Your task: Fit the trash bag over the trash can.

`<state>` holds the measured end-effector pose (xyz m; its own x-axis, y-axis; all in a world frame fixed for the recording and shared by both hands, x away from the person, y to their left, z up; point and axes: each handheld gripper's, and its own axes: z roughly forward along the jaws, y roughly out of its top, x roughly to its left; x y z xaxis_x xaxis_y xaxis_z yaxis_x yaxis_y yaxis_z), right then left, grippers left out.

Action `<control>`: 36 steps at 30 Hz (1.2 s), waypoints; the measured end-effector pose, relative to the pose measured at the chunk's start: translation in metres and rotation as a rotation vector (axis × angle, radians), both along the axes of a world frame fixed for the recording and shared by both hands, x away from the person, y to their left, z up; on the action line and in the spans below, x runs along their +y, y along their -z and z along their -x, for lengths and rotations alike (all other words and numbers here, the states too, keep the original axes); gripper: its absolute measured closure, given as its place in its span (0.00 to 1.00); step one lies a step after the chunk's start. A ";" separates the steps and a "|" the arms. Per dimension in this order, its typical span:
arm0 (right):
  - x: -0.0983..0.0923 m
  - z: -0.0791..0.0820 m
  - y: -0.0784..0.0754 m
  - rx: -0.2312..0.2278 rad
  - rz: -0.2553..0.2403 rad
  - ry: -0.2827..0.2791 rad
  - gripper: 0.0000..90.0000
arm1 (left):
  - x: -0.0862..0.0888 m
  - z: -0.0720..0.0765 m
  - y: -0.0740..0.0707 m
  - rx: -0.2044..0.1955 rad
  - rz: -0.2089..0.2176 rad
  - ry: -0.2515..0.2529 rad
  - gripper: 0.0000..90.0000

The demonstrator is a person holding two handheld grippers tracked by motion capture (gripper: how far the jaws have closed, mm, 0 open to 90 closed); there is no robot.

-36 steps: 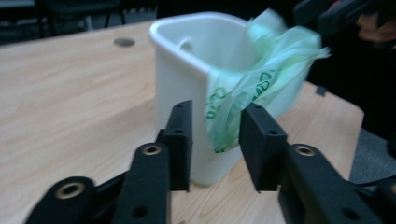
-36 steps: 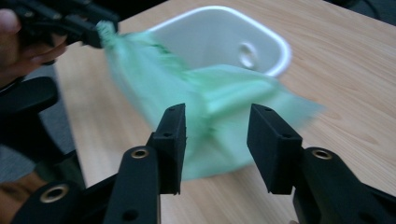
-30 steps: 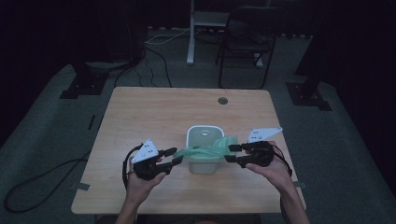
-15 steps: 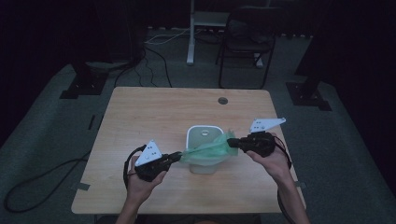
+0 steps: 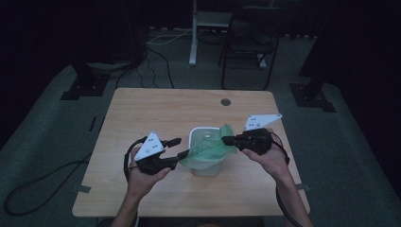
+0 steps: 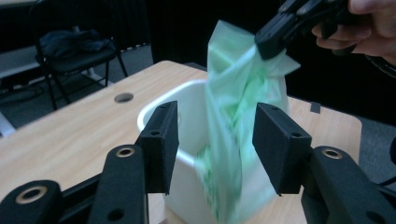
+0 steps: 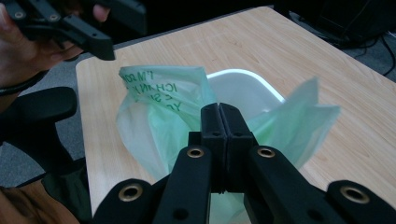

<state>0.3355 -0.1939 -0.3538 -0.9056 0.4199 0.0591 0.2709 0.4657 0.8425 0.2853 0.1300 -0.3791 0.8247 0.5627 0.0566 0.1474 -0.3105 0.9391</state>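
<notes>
Holds a gripper in each hand over a wooden table [image 5: 156,109].

Pinches the top edge of a green plastic bag [image 5: 210,150] with the right gripper [image 5: 227,140]. Clenches those jaws tight on the thin green film, with no gap between them in the right gripper view. Lifts that edge above the rim of a small white bin [image 5: 204,168].

Has the left gripper [image 5: 179,149] on the other side of the bin, low and near the bag's side. Has just been opening those jaws, now spread wide and let go. Has the bag hanging down between the two black pads in the left gripper view, with a gap on each side. Grips nothing there.

Stands the bin upright on the table, a bit nearer the person's edge than the middle. Drapes the bag over the near side of the bin, partly inside and partly down the outside wall. Shows dark letters on the bag in the right gripper view, seen from the back and hard to read. Looks a little blurred low down in the left gripper view.

Has a small round hole [image 5: 225,101] in the table near its far edge, well apart from the bin. Has a dark chair [image 5: 248,47] on the floor past the table.
</notes>
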 end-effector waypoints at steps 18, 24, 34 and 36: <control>0.001 -0.003 -0.001 0.016 -0.035 -0.039 1.00 | -0.076 -0.047 -0.007 -0.026 -0.253 0.148 0.82; -0.002 -0.004 -0.002 0.005 -0.032 0.002 0.91 | -0.069 -0.047 -0.008 -0.028 -0.245 0.099 1.00; -0.020 -0.009 0.006 0.028 -0.080 0.123 0.63 | -0.054 -0.048 -0.011 -0.015 -0.187 0.026 1.00; -0.018 -0.009 0.009 0.033 -0.076 0.116 0.60 | -0.054 -0.049 -0.011 -0.013 -0.178 0.016 1.00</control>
<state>0.3448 -0.2119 -0.3627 -0.8485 0.5145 0.1236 0.3471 0.3650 0.8639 0.3339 0.0760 -0.3686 0.8321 0.5296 0.1648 0.1296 -0.4745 0.8706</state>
